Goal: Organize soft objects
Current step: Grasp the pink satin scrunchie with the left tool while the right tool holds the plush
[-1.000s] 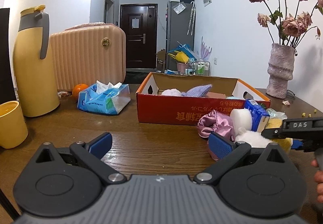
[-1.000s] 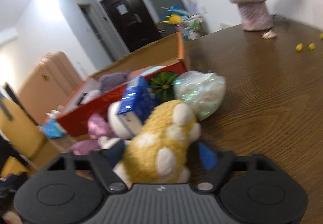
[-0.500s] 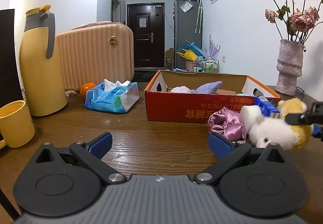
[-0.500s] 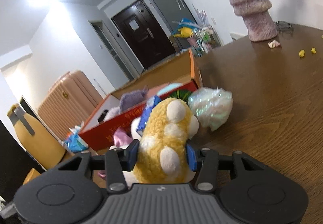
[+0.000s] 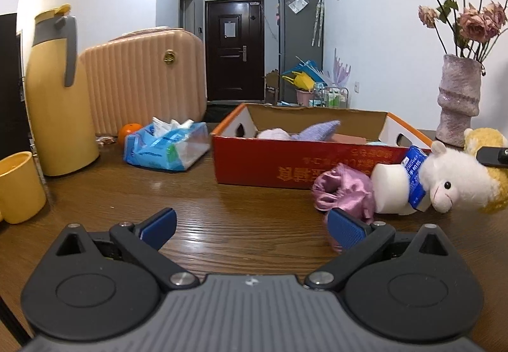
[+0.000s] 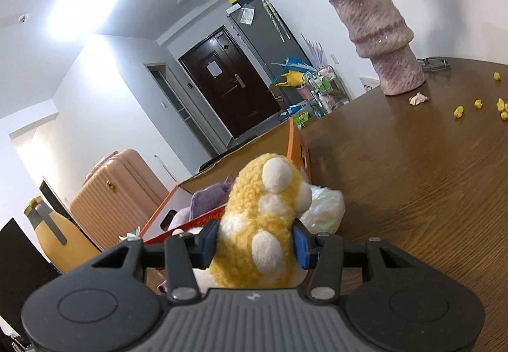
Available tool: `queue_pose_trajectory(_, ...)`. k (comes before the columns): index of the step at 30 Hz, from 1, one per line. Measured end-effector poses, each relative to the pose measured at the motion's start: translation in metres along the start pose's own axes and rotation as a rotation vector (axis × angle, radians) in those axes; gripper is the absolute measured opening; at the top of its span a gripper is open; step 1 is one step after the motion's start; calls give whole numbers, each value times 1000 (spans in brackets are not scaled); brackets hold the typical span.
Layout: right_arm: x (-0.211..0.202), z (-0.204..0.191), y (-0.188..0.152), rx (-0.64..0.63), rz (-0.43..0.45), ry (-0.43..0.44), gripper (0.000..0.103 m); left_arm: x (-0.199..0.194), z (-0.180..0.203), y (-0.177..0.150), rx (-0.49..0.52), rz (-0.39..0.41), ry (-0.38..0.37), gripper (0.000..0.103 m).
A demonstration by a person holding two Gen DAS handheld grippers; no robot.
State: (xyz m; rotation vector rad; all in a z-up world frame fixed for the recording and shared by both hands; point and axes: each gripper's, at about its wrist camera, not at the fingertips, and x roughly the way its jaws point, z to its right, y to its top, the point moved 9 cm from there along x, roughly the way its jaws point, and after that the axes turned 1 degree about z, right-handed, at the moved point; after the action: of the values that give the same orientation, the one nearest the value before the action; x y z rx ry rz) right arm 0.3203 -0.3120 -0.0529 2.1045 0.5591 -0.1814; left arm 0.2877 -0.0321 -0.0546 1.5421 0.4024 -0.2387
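Between the jaws of the right gripper [image 6: 255,244] sits the yellow and white plush toy [image 6: 262,225], squeezed tight after they closed on it. Past them is the red box [image 6: 219,193]. The left gripper [image 5: 252,226] has its jaws wide apart over the table [image 5: 222,209], with nothing between them.

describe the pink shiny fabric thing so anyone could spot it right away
Find the red cardboard box on the wooden table. Against its front wall, toward the right, lies a crumpled pink satin scrunchie. It alone is glossy and gathered; the neighbour on its right is a plain white sponge.
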Motion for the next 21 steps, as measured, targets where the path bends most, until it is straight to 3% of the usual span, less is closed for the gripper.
queue_pose_trajectory(21, -3, 65, 35, 38, 52, -79, 47, 33, 73, 1, 61, -40, -46, 103)
